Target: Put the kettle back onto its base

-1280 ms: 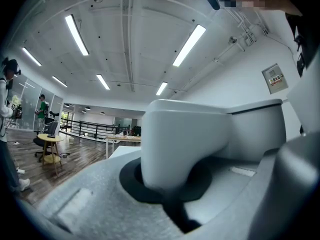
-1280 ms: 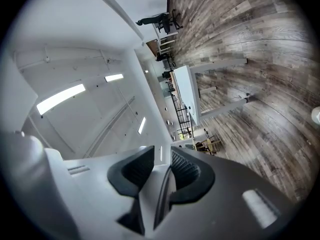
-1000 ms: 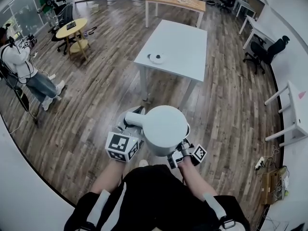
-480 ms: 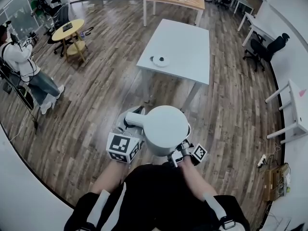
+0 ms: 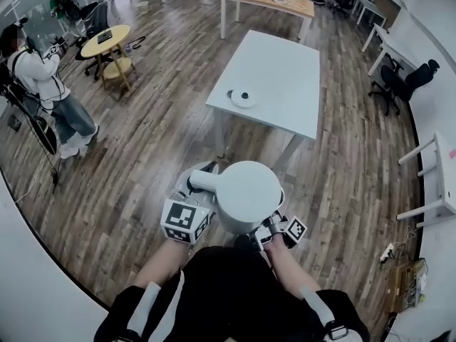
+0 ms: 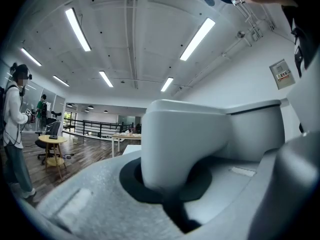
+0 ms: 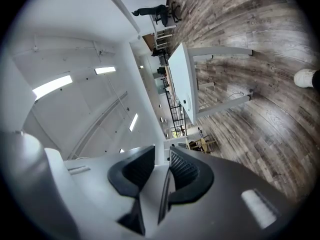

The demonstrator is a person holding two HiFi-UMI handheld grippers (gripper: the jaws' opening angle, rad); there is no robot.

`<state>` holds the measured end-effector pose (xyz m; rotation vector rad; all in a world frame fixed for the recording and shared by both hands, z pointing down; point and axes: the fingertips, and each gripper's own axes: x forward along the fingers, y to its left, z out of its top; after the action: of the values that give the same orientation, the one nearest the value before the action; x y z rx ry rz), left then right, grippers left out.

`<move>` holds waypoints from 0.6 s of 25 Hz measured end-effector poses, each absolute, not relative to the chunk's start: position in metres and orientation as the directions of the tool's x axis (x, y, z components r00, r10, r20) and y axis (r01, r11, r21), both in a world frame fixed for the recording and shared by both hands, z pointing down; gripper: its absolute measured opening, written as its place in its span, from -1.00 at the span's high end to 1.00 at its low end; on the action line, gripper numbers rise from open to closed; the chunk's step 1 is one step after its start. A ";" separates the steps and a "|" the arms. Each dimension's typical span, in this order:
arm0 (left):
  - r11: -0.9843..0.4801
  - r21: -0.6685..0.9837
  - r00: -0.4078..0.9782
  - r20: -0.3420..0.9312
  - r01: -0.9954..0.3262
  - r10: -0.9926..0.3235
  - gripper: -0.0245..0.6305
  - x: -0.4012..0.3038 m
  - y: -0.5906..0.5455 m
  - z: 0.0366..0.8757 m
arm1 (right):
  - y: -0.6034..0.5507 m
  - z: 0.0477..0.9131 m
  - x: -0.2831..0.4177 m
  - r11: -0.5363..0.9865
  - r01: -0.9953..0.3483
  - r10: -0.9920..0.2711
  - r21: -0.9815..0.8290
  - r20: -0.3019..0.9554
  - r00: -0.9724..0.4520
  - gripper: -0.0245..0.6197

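A white kettle (image 5: 246,194) hangs in front of my body, over the wooden floor, seen from above in the head view. My left gripper (image 5: 191,191) is shut on the white part that sticks out of the kettle's left side (image 6: 185,144). My right gripper (image 5: 267,223) sits at the kettle's near right side; in the right gripper view its black pads (image 7: 186,171) clamp a thin white part of the kettle (image 7: 75,184). The round kettle base (image 5: 243,97) lies near the front left edge of a white table (image 5: 285,70) ahead.
A person (image 5: 43,84) stands at the far left beside a round wooden table (image 5: 105,43). A long wooden table (image 5: 267,0) stands behind the white one. An office chair (image 5: 406,84) and another white table (image 5: 438,169) line the right side.
The white table and the base have come closer and lower in the head view. Both grippers keep the kettle in the same hold.
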<state>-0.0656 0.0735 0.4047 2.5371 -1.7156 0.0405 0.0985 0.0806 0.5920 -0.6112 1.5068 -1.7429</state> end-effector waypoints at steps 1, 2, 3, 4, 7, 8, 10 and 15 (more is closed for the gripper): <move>-0.361 0.054 0.364 0.068 -0.931 -0.929 0.92 -0.067 0.067 0.406 | 0.072 0.592 0.097 -0.041 0.220 -0.775 -0.975 -0.108 -0.622 0.68; -0.352 0.057 0.355 0.067 -0.934 -0.932 0.92 -0.068 0.060 0.406 | 0.064 0.592 0.097 -0.044 0.219 -0.769 -0.975 -0.107 -0.630 0.68; -0.345 0.060 0.348 0.065 -0.937 -0.935 0.92 -0.069 0.053 0.406 | 0.055 0.591 0.097 -0.044 0.217 -0.763 -0.975 -0.107 -0.637 0.68; -0.339 0.061 0.343 0.063 -0.939 -0.937 0.92 -0.069 0.045 0.405 | 0.045 0.590 0.097 -0.044 0.216 -0.757 -0.975 -0.108 -0.644 0.68; -0.326 0.061 0.329 0.056 -0.943 -0.943 0.92 -0.068 0.017 0.401 | 0.012 0.586 0.098 -0.042 0.213 -0.744 -0.976 -0.112 -0.659 0.68; -0.324 0.059 0.327 0.053 -0.944 -0.944 0.92 -0.067 0.008 0.398 | 0.001 0.584 0.099 -0.040 0.214 -0.742 -0.976 -0.114 -0.660 0.68; -0.324 0.054 0.327 0.045 -0.944 -0.944 0.92 -0.065 -0.008 0.395 | -0.017 0.580 0.100 -0.030 0.220 -0.739 -0.975 -0.126 -0.662 0.67; -0.315 0.043 0.317 0.040 -0.948 -0.948 0.92 -0.056 -0.034 0.394 | -0.047 0.579 0.108 -0.014 0.228 -0.732 -0.973 -0.145 -0.666 0.67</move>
<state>-0.0565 -0.0341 0.3942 2.5006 -1.8028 0.0113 0.1077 -0.0470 0.5791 -0.5363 1.5709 -1.7629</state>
